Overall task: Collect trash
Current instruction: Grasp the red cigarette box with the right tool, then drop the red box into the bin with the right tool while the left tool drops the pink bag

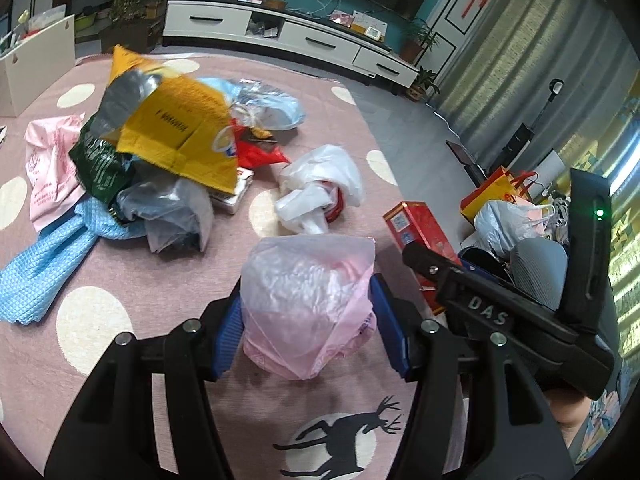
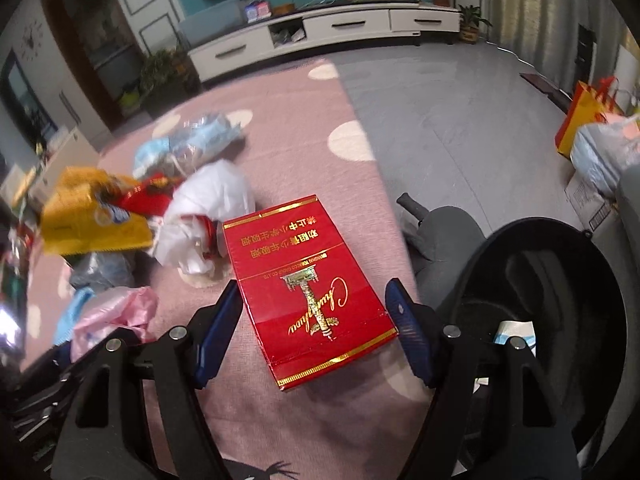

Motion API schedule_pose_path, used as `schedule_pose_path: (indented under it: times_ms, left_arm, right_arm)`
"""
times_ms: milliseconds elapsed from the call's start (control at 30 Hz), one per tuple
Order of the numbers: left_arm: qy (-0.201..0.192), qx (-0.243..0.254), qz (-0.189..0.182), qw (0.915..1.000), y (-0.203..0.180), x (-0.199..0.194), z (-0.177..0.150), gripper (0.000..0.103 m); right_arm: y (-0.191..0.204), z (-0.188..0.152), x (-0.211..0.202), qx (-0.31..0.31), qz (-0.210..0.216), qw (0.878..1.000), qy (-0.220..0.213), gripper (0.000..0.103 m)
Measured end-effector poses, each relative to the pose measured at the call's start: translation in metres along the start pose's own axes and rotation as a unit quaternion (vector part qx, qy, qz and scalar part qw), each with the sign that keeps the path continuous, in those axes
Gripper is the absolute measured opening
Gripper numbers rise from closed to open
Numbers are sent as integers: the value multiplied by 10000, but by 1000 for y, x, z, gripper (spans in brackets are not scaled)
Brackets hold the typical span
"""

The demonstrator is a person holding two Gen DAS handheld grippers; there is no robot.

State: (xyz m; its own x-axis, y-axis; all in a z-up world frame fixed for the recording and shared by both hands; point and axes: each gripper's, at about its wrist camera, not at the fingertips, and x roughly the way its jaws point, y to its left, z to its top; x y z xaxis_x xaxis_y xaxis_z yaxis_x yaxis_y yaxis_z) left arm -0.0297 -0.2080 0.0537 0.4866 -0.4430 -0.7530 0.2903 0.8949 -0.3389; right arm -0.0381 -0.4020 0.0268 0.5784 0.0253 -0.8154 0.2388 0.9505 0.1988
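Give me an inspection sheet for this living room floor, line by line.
Surface: pink rug with cream dots, grey floor beyond.
Job's things: pink plastic bag; red carton; white bag; yellow sack on a heap.
Clutter: blue cloth, black bin.
Grippers: left gripper straddles the pink bag, grip unclear; right gripper open around the carton.
Cables: white leads on the TV cabinet.
Surroundings: potted plants, curtains.

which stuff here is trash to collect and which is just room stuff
Trash: crumpled pink plastic bag between left gripper fingers; flat red cardboard carton between right gripper fingers; white plastic bag; yellow woven sack.
Room stuff: white TV cabinet; potted plant.
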Motion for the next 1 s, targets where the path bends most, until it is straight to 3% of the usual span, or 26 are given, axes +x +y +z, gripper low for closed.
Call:
schedule_pose_path:
  times_ms: [467,833,1000]
  left_arm:
    - [-103,668,-115,9976,-56,-2,-10,60]
    - [-89,1175,-405,9922,-108,-1,-18,60]
    - [-19,1380,-527,9890,-130,6,-25,60]
  right_arm:
    - [-43,-4,-50,647,-145,9965,-517,73]
    - [-79,-10,-88,1072,-495,9883,-966,72]
    - [-97,-14,-99,1287,-716,9832,-1075,64]
